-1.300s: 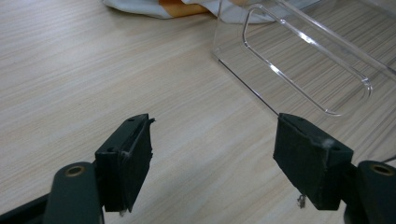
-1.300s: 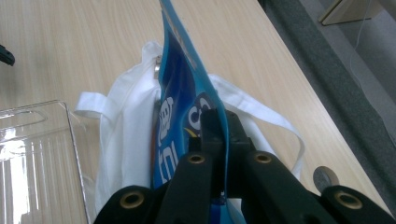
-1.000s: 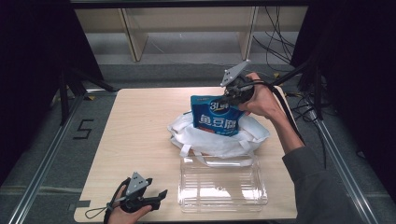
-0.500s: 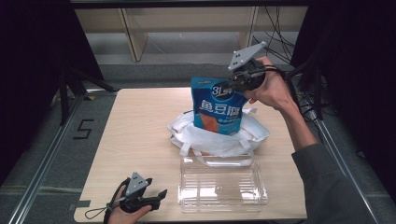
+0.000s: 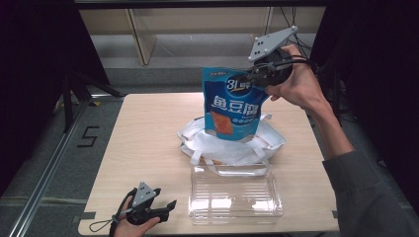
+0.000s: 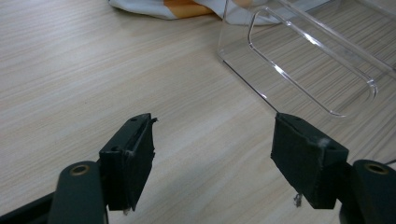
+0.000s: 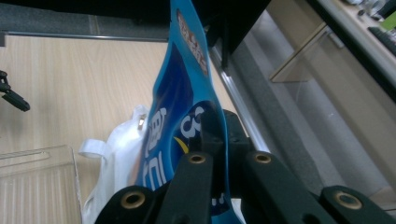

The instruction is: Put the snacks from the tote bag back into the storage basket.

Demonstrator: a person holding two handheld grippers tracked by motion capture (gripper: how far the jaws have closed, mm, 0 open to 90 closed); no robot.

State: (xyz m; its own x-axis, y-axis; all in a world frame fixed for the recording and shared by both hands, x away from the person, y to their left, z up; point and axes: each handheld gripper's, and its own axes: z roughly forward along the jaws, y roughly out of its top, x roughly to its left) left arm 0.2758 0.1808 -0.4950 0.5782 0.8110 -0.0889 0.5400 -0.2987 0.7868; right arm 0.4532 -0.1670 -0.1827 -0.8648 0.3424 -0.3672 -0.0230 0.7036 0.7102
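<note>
The blue snack pouch hangs upright above the white tote bag at the middle of the tabletop, its lower edge at the bag's mouth. The right gripper, in a raised hand with the forearm reaching up from the right, pinches the pouch's top corner; its fingers are clamped tight on the film. The left gripper rests low at the near edge, fingers spread wide and holding nothing, beside the clear plastic container.
</note>
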